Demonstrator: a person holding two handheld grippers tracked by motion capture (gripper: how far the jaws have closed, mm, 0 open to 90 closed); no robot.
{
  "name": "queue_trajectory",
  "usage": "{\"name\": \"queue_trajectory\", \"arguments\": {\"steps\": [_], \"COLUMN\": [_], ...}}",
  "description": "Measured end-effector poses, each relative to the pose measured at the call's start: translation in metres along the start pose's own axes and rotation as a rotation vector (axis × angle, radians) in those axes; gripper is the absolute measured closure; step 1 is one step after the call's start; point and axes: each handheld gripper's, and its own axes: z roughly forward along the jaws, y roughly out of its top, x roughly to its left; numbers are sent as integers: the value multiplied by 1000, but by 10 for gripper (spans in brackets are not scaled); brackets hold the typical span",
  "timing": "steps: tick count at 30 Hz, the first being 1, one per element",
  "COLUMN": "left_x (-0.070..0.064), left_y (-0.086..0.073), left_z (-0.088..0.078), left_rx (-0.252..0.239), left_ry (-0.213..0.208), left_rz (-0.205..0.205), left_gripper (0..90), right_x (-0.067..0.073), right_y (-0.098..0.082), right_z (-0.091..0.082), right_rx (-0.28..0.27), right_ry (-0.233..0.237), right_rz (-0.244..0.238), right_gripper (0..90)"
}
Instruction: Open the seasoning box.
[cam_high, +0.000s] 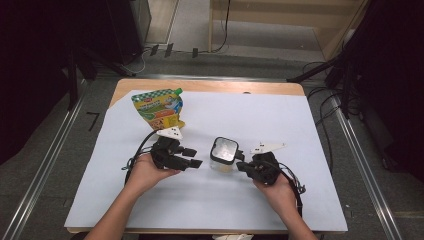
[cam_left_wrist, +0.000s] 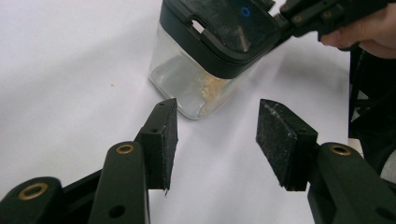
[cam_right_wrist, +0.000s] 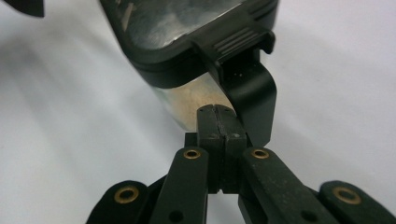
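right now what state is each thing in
clear container: upright on the white sheet, black lid on, a little pale powder inside
lid latch: hanging down the side
snack pouch: sealed, standing
left gripper: open, holding nothing
right gripper: shut, tips at the latch

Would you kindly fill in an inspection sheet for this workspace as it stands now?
Surface: white sheet over a wooden table.
Job's things: clear container with a black lid, upright mid-sheet, a little pale powder inside; its black latch flap hangs down at the side.
Clutter: green and yellow snack pouch at the far left.
Grippers: left tongs open, short of the container; right tongs shut, tips by the latch flap; contact unclear.
Cables: one trails from each gripper; more lie on the floor beyond the table.
Surroundings: grey floor, dark stands, wooden panel behind.
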Motion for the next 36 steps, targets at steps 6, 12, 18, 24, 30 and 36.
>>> {"name": "queue_trajectory", "arguments": {"steps": [6, 12, 18, 24, 30, 36], "left_x": [0, 4, 7, 11, 19, 16], "left_y": [3, 13, 21, 34, 38, 37], "left_z": [9, 16, 23, 29, 33, 37], "left_rx": [14, -1, 7, 13, 4, 7], "left_ry": [-19, -51, -64, -89, -123, -123], "left_rz": [7, 34, 70, 77, 49, 81], "left_gripper": [498, 395, 324, 299, 257, 190], "right_x": [-11, -18, -20, -24, -25, -30], "right_y": [3, 6, 10, 12, 14, 15], "right_z": [-1, -1, -1, -3, -16, -26], "right_rx": [-1, -2, -4, 5, 10, -11], "right_ry": [-18, -44, -37, -27, -29, -45], "right_rz": [11, 29, 30, 46, 45, 42], "right_gripper": [900, 900, 900, 900, 900, 900]}}
